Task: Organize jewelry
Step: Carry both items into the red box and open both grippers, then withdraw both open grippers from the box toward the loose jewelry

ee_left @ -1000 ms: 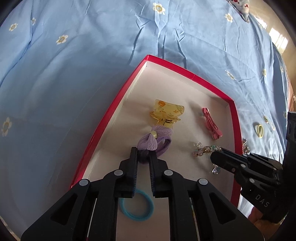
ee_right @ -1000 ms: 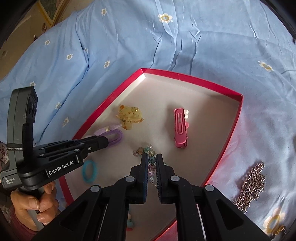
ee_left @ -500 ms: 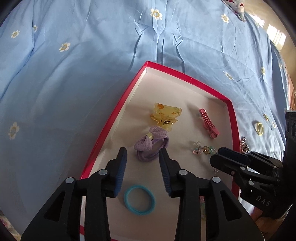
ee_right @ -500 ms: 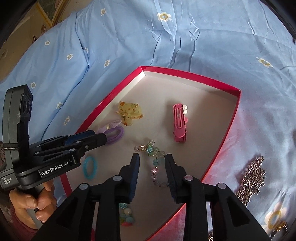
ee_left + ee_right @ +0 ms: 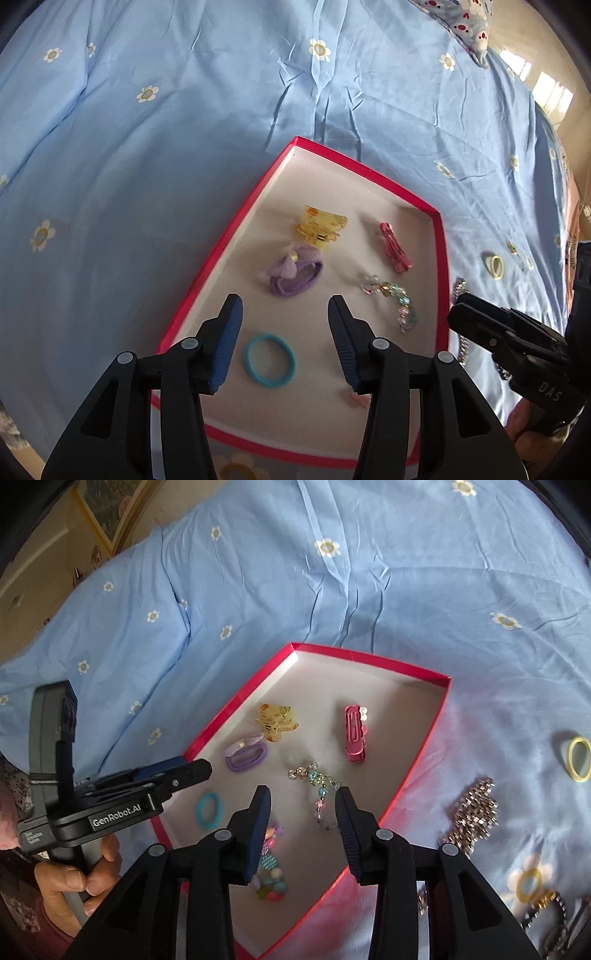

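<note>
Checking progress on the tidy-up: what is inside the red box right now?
In the red box: yellow claw clip, pink clip, purple scrunchie, beaded bracelet, blue hair tie. More colourful beads lie partly hidden behind the right gripper.

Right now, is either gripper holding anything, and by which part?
Nothing is held. The left gripper and right gripper are both open, above the box.

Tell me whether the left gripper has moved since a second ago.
Yes. The left gripper has let go of the purple scrunchie, opened, and backed away from it toward the red box's near end.
</note>
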Demonstrator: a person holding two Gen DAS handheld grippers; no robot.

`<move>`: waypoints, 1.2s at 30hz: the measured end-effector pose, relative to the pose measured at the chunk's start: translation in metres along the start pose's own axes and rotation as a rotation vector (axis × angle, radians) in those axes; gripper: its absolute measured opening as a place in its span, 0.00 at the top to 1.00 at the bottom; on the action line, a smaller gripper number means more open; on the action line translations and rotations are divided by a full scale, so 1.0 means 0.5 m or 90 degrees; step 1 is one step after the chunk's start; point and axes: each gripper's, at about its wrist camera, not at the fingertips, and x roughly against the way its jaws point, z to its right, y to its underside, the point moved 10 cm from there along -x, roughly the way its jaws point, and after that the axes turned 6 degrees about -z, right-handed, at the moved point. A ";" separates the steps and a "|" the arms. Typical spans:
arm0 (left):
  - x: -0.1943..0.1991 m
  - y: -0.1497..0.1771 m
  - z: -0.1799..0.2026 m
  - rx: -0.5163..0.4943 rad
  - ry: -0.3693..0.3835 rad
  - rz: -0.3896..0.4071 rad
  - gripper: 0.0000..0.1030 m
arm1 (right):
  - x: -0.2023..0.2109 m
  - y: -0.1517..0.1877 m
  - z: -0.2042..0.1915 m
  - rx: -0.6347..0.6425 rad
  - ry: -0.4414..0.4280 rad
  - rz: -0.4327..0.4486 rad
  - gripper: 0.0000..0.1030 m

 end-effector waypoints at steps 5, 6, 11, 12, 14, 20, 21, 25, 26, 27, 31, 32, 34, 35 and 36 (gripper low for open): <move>0.009 0.018 0.022 -0.004 0.007 -0.003 0.45 | 0.040 0.013 0.007 -0.009 -0.001 0.016 0.54; 0.013 0.021 0.026 -0.006 0.010 -0.003 0.45 | 0.049 0.017 0.011 -0.013 -0.001 0.019 0.51; 0.031 0.044 0.058 -0.020 0.023 -0.001 0.41 | 0.093 0.040 0.030 -0.027 0.005 0.033 0.45; 0.034 0.050 0.068 -0.024 0.027 -0.003 0.41 | 0.103 0.045 0.035 -0.030 0.007 0.036 0.45; 0.039 0.057 0.079 -0.029 0.032 -0.004 0.41 | 0.125 0.056 0.046 -0.035 0.012 0.042 0.45; 0.057 0.078 0.124 -0.049 0.049 -0.004 0.41 | 0.184 0.087 0.086 -0.055 0.032 0.059 0.45; 0.059 0.081 0.137 -0.056 0.051 -0.005 0.41 | 0.191 0.093 0.094 -0.057 0.035 0.060 0.45; 0.063 0.093 0.174 -0.076 0.062 -0.008 0.41 | 0.222 0.119 0.128 -0.076 0.050 0.066 0.45; 0.063 0.096 0.182 -0.081 0.065 -0.009 0.41 | 0.230 0.127 0.137 -0.081 0.054 0.067 0.45; 0.062 0.099 0.192 -0.086 0.067 -0.011 0.41 | 0.238 0.133 0.146 -0.084 0.058 0.068 0.45; 0.057 0.112 0.232 -0.109 0.078 -0.021 0.41 | 0.270 0.159 0.183 -0.104 0.076 0.075 0.45; 0.057 0.115 0.240 -0.113 0.079 -0.022 0.41 | 0.279 0.166 0.194 -0.111 0.081 0.077 0.45; 0.053 0.121 0.260 -0.123 0.083 -0.027 0.41 | 0.293 0.179 0.216 -0.124 0.090 0.082 0.45; 0.052 0.123 0.266 -0.126 0.085 -0.028 0.41 | 0.301 0.186 0.227 -0.131 0.095 0.085 0.45; 0.050 0.125 0.275 -0.131 0.087 -0.031 0.41 | 0.307 0.192 0.237 -0.137 0.099 0.087 0.45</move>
